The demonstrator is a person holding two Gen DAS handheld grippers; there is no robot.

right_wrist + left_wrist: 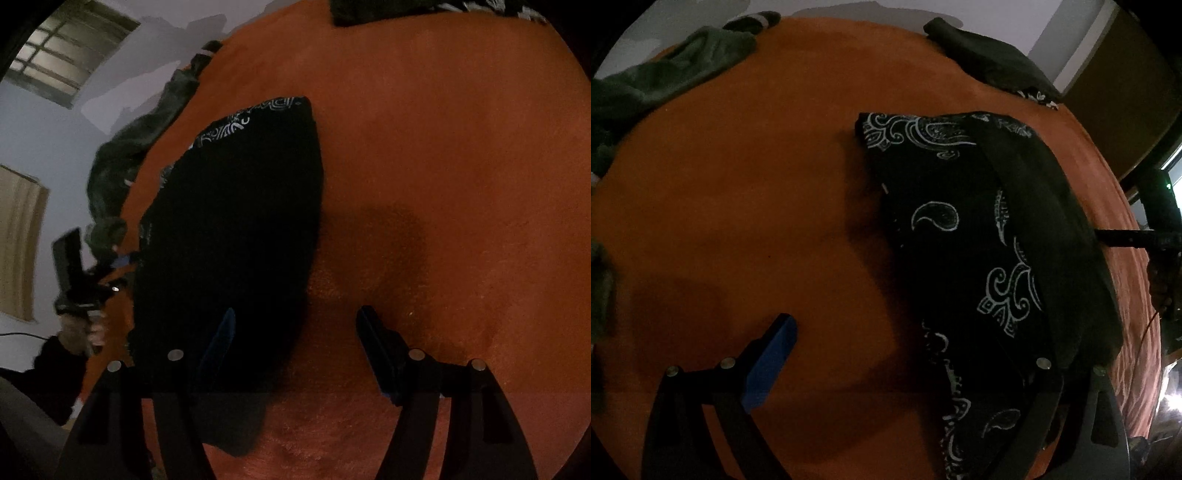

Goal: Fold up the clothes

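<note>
step: mid-fold, judged; both grippers poised over the part-folded black paisley garment (964,229) | next: likely pinch an edge and carry it across | right gripper (295,332): jaws apart, holding nothing, left finger above the cloth | left gripper (916,354): spread wide, empty, cloth beneath its right finger | beyond the fingertips: green clothes (665,81) on the orange bedcover (738,184)

An orange fuzzy blanket-covered bed (738,184) carries everything. A folded black paisley-print garment (960,221) lies on it. Crumpled dark green clothes (672,81) and another dark folded garment (982,55) lie near its far edge.
</note>
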